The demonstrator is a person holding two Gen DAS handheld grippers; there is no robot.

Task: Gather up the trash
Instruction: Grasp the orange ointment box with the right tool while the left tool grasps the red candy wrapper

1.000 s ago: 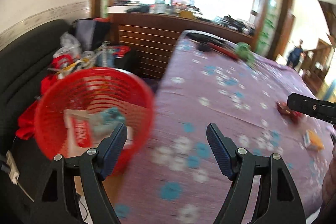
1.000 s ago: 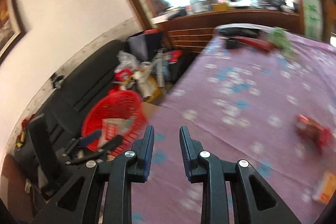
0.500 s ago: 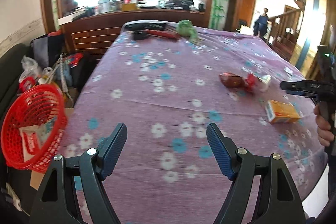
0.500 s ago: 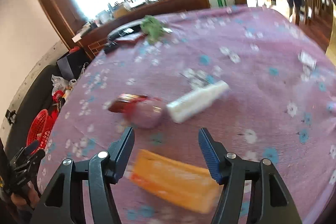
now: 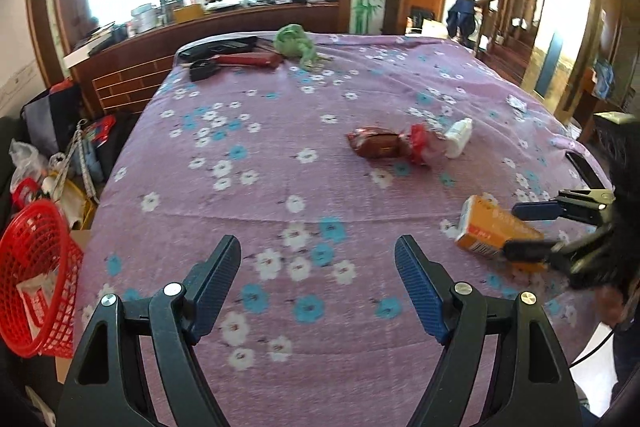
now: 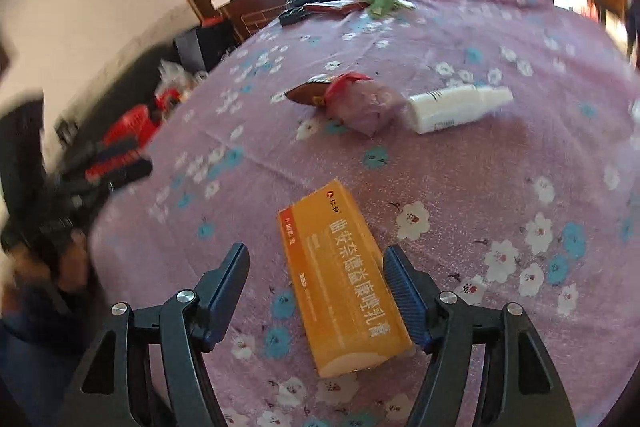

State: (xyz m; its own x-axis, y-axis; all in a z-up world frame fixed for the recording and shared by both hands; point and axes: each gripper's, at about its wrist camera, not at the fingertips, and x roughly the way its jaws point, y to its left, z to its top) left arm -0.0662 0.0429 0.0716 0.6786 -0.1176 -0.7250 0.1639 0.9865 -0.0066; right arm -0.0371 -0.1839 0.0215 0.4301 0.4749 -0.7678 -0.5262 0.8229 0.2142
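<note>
An orange carton (image 6: pixel 344 279) lies on the purple flowered tablecloth (image 6: pixel 500 167). My right gripper (image 6: pixel 316 267) is open with its fingers on either side of the carton, not closed on it. It also shows in the left wrist view (image 5: pixel 524 227) at the carton (image 5: pixel 492 227). Farther back lie a brown wrapper (image 5: pixel 376 143), a red-tied plastic bag (image 6: pixel 364 103) and a white bottle (image 6: pixel 456 107). My left gripper (image 5: pixel 318 275) is open and empty over the cloth. A red basket (image 5: pixel 32 275) holding trash stands at the left, below the table edge.
At the table's far end lie a green crumpled thing (image 5: pixel 294 41), a red case (image 5: pixel 248 59) and black items (image 5: pixel 204 69). Bags and clutter (image 5: pixel 60 155) sit on the floor at the left. A wooden counter (image 5: pixel 200 31) stands behind.
Both grippers swung from the red basket to the table. My right gripper opened wide and came down around the orange carton. The left gripper stayed open.
</note>
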